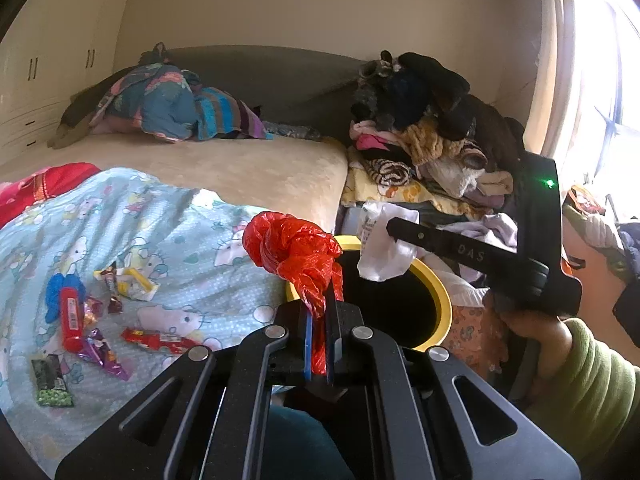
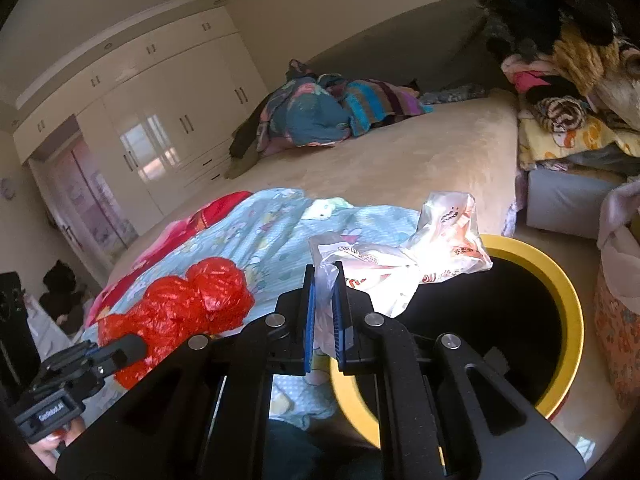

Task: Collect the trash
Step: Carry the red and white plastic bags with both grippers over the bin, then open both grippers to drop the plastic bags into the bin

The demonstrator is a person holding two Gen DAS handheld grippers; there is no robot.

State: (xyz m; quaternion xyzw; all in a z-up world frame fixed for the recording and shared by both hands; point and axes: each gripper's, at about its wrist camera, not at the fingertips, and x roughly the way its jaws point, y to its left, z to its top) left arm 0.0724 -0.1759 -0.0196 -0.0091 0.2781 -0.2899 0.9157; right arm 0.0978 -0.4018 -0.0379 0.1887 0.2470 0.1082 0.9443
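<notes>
Right now, carry-to-bin step: bed (image 1: 260, 168) fills left of frame, yellow-rimmed bin (image 1: 442, 300) lower centre. Left gripper (image 1: 320, 300) is clamped tight on red bag (image 1: 296, 252); right gripper (image 2: 324, 280) pinches white bag (image 2: 400, 264) over the rim. Next: release both above the opening. Wrappers (image 1: 100, 320) wait lower left.

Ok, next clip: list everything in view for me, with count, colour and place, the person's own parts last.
red plastic bag: one, red, clamped in left gripper beside the bin
white plastic bag: one, white with print, clamped in right gripper over the bin
bin: one, yellow rim, black inside, on floor by bed
snack wrappers: several, mixed colours, on the blue cartoon quilt
bedding bundle: one, blue striped, far end of bed
clothes pile: one, mixed, right of bed
wardrobe: one, white, back wall
left gripper: black, shut
right gripper: black, shut
sleeve: one, green, right arm
</notes>
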